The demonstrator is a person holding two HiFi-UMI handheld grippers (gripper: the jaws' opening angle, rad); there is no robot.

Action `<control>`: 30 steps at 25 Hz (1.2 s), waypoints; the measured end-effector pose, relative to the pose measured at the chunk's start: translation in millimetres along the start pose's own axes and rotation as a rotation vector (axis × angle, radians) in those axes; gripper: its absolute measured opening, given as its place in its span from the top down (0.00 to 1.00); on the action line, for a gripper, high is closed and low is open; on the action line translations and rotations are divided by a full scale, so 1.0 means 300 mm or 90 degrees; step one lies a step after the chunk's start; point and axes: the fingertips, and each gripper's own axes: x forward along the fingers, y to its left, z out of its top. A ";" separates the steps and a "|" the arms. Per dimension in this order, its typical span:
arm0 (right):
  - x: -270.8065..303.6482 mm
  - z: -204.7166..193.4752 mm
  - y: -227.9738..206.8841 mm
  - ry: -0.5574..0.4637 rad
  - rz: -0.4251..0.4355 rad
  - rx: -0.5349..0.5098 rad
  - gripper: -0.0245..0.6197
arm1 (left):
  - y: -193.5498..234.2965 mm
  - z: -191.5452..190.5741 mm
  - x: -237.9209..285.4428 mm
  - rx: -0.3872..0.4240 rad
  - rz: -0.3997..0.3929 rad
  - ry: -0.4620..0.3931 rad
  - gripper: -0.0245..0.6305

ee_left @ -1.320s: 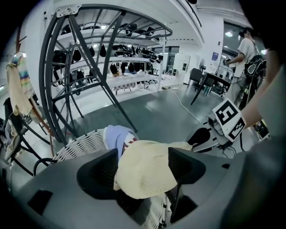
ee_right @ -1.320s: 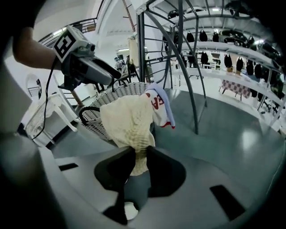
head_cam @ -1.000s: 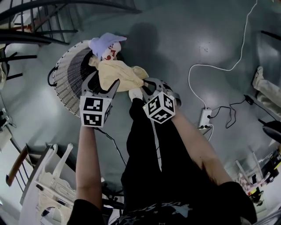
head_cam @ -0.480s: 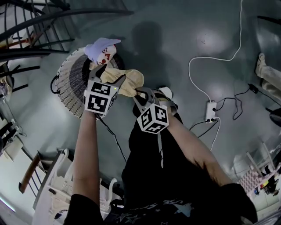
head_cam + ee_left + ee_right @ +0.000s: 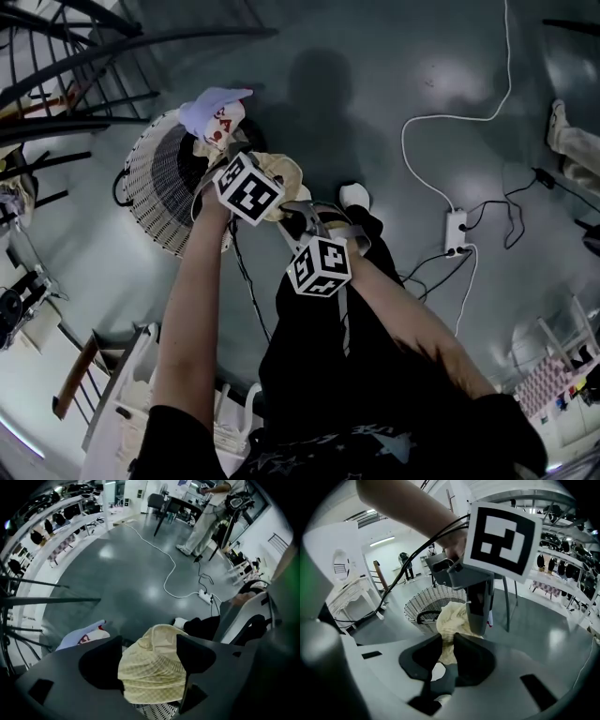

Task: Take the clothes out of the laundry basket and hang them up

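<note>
My right tongs (image 5: 447,639) are nipped narrow on a fold of the pale yellow checked garment (image 5: 150,672), which hangs in a bunch just over the near edge of the white wicker laundry basket (image 5: 150,187) on the grey floor (image 5: 394,84). My left tongs (image 5: 149,644) point steeply down with the jaws wide, and the bunch sits between them; I can't say the pads press on it. A lilac-and-white garment with red print (image 5: 216,108) lies over the basket's far rim.

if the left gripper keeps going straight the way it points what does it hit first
Most likely the yellow cloth, bunched between the left gripper's open jaws; the basket shows just beyond it.
</note>
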 end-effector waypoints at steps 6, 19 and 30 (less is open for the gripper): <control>0.001 -0.015 0.010 -0.006 0.001 0.006 0.83 | -0.047 -0.031 0.083 0.110 0.015 0.090 0.41; 0.036 -0.052 0.018 -0.011 -0.007 0.006 0.83 | 0.022 -0.146 0.177 0.088 0.118 0.168 0.78; -0.079 0.041 -0.050 -0.018 -0.055 -0.011 0.83 | 0.088 -0.049 -0.144 -0.106 0.103 -0.065 0.80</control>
